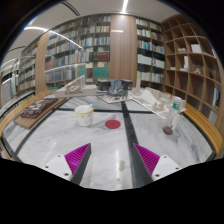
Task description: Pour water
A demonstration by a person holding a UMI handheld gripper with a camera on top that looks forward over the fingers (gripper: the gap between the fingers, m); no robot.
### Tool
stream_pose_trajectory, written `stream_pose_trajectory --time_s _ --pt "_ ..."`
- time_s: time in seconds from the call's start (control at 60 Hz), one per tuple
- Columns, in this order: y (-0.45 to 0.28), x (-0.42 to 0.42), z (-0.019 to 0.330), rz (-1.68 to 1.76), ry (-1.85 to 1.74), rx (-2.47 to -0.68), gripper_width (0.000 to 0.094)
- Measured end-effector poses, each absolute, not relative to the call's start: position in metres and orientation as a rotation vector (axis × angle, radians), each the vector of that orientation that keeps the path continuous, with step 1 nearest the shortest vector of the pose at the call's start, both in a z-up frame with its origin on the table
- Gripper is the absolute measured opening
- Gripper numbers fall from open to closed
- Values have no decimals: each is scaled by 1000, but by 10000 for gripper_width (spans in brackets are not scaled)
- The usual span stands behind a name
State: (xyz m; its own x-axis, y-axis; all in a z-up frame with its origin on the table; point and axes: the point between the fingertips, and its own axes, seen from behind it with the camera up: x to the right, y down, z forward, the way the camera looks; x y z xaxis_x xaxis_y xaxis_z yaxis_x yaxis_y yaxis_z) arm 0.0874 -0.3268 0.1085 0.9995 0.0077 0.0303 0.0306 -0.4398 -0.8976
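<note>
My gripper is open and empty, its two magenta pads wide apart above a pale marble-look table. Beyond the fingers, a white cup stands on the table. To its right lies a small red round thing, like a lid or coaster. Farther right a dark bottle with a pale cap stands near the table's right side. Nothing is between the fingers.
A dark seam runs down the table between the fingers. A tray with items sits at the far left. White clutter lies at the table's far end. Bookshelves line the back wall, wooden shelving stands at right.
</note>
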Motion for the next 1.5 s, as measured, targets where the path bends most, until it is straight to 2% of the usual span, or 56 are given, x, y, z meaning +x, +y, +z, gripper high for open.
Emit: stream_pose_trajectory --time_s 0.15,0.333,0.683,0.767,0.8,0.85,1.017,1.083,1.167,1.267,1.367,1.5 --pt "-300 201 78 -163 31 -2028 861" --pt "-255 309 67 -274 77 -1993 860" --pt "-123 420 64 -282 179 -1889 854" --pt "-102 423 66 -255 171 -1865 770" --pt "-96 425 66 -265 165 -1857 713" --pt "-90 428 67 -284 158 -1847 578" --pt "-93 429 67 -287 204 -1845 429" --pt "-98 431 72 -306 226 -1851 409" --pt "-106 435 92 -375 239 -1836 408" --pt "-111 438 140 -536 219 -1784 408" --pt "-111 431 208 -743 135 -1711 408" --pt "-95 378 301 -1069 -109 -1542 408"
